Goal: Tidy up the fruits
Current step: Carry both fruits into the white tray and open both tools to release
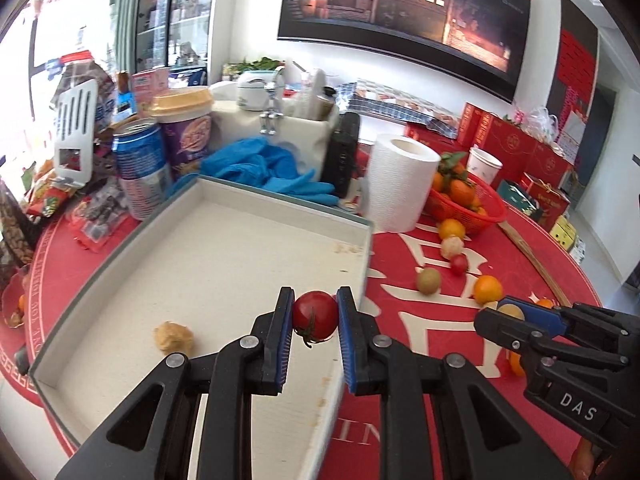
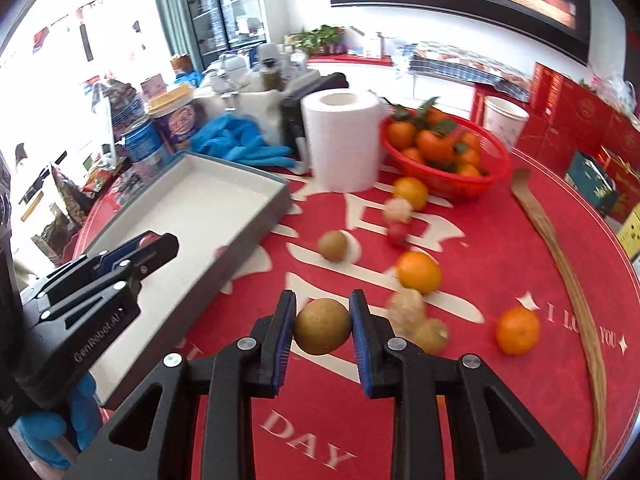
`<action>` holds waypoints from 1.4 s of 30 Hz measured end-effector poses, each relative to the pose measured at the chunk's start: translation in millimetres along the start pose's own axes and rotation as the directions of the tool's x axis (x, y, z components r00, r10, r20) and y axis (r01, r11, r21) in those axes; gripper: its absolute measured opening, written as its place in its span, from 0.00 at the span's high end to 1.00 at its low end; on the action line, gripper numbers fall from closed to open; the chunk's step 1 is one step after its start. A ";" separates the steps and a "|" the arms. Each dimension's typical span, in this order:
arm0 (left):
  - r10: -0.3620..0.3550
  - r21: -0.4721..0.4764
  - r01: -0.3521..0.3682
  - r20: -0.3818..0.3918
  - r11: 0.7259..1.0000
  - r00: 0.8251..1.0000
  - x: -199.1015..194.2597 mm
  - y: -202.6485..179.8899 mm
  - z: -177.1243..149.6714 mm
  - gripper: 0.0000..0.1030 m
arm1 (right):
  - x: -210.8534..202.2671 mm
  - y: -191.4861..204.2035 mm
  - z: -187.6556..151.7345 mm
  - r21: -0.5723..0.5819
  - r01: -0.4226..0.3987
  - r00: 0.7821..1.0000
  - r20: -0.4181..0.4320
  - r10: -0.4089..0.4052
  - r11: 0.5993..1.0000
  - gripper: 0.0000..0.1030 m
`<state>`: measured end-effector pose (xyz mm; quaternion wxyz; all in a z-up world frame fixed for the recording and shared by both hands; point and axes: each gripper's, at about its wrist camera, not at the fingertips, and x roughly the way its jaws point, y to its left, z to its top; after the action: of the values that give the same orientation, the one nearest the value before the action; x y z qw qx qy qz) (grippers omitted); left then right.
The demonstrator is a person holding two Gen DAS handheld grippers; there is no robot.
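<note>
The left gripper [image 1: 314, 320] clamps a tomato [image 1: 315, 314] above the tray [image 1: 240, 264] for depositing; the right gripper [image 2: 322, 326] clamps a brown fruit [image 2: 322, 326] over the tablecloth [image 2: 500, 248].

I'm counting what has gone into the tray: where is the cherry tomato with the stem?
In the left wrist view the cherry tomato is clamped in the left claw, above the tray near its right wall.

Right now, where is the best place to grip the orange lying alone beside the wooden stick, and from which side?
Take the orange across its widest middle, coming from above. It is round and sits apart from the other fruit, so both sides look free for the jaws; the wooden stick lies further right.
</note>
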<state>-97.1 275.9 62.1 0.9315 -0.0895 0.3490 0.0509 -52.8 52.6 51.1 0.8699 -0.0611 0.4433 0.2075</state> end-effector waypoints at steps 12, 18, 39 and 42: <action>0.106 -0.113 -0.107 -0.007 0.988 0.994 -1.1 53.2 -2.7 0.77 | 32.3 48.6 26.0 -0.030 -0.093 0.995 -0.042 0.092 0.995 0.72; 0.114 -0.122 -0.115 -0.009 0.986 0.993 -2.1 60.2 -3.8 0.77 | 44.6 65.6 30.8 -0.052 -0.106 0.993 -0.062 0.103 0.993 0.72; 0.148 -0.179 -0.152 -0.036 0.972 0.988 0.5 85.2 -8.4 0.77 | 61.2 108.3 40.3 -0.112 -0.140 0.988 -0.083 0.131 0.984 0.72; 0.147 -0.182 -0.154 -0.055 0.971 0.988 4.4 87.3 -10.2 0.77 | 67.9 110.9 40.6 -0.112 -0.152 0.985 -0.099 0.141 0.982 0.72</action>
<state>-114.0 359.4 40.2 0.9050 -0.1505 0.3677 0.1518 -33.1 185.8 29.9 0.8260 -0.0893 0.4725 0.2941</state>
